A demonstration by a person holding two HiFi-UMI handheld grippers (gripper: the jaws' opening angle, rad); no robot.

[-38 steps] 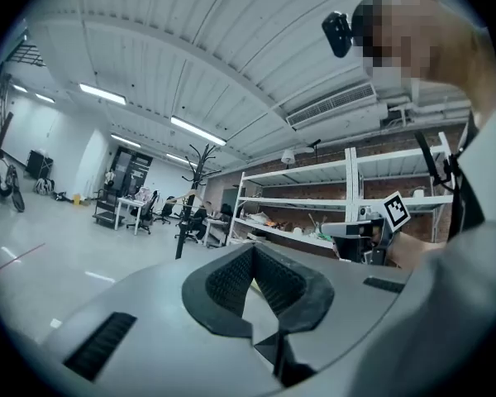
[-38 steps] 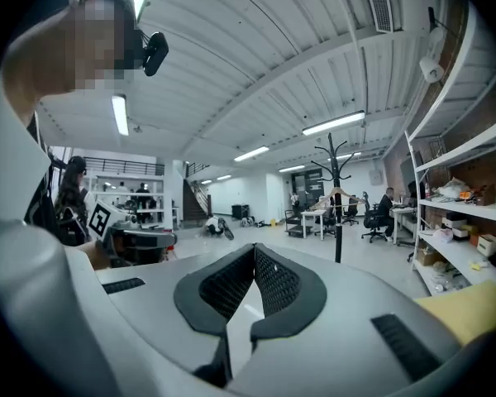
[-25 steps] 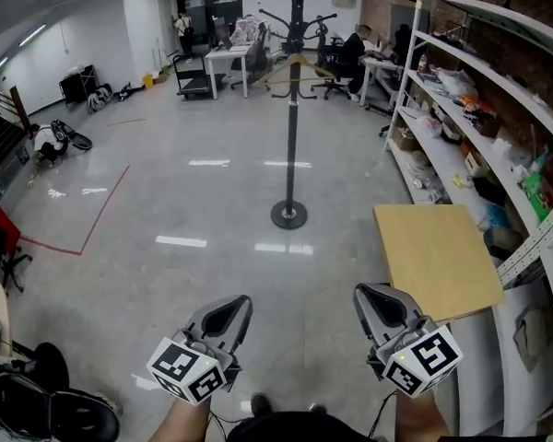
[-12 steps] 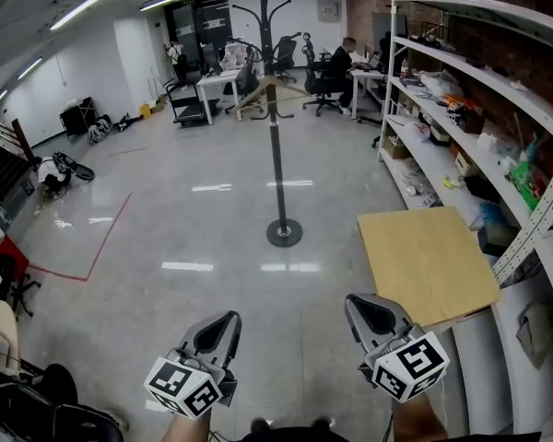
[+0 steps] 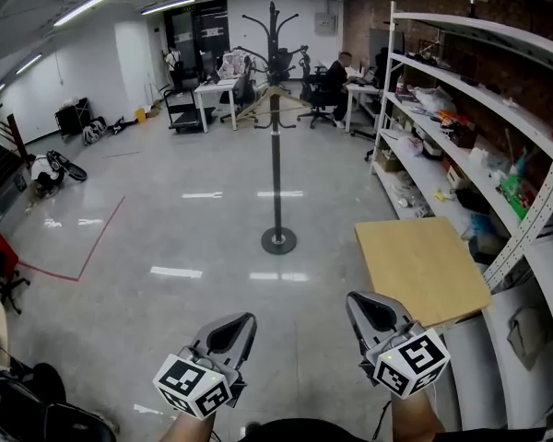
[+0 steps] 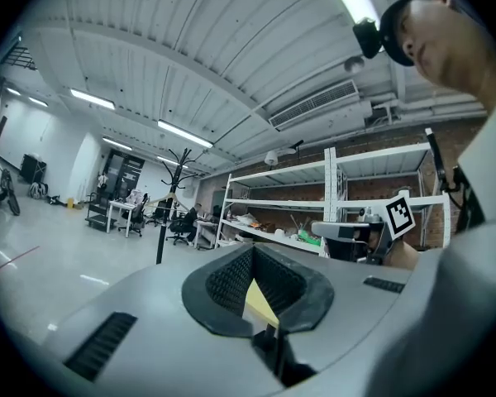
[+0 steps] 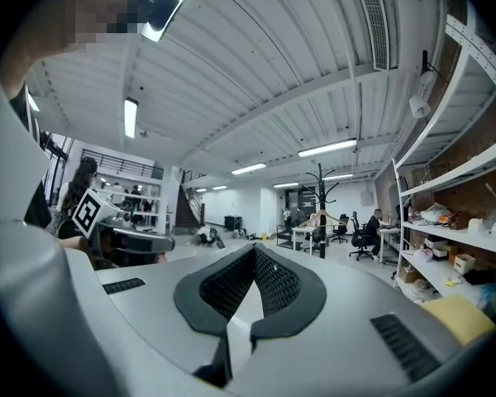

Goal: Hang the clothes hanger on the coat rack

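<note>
A black coat rack (image 5: pixel 276 145) stands on a round base in the middle of the floor, well ahead of me. A wooden clothes hanger (image 5: pixel 275 95) hangs on it near the top. My left gripper (image 5: pixel 242 319) and right gripper (image 5: pixel 355 298) are held low at the bottom of the head view, far from the rack. Both are shut with nothing between their jaws. The rack (image 6: pixel 166 213) shows small and distant in the left gripper view beyond my left gripper (image 6: pixel 252 284). In the right gripper view the rack (image 7: pixel 321 209) with the hanger (image 7: pixel 320 218) lies beyond my right gripper (image 7: pixel 252 286).
A light wooden board (image 5: pixel 422 267) lies just ahead of the right gripper beside white metal shelving (image 5: pixel 461 127) full of items along the right wall. Desks, chairs and a seated person (image 5: pixel 336 70) are at the back. Red tape (image 5: pixel 83 242) marks the floor at left.
The head view has tilted up a little, so the rack sits slightly left and more of the ceiling shows. Both grippers stay low and shut.
</note>
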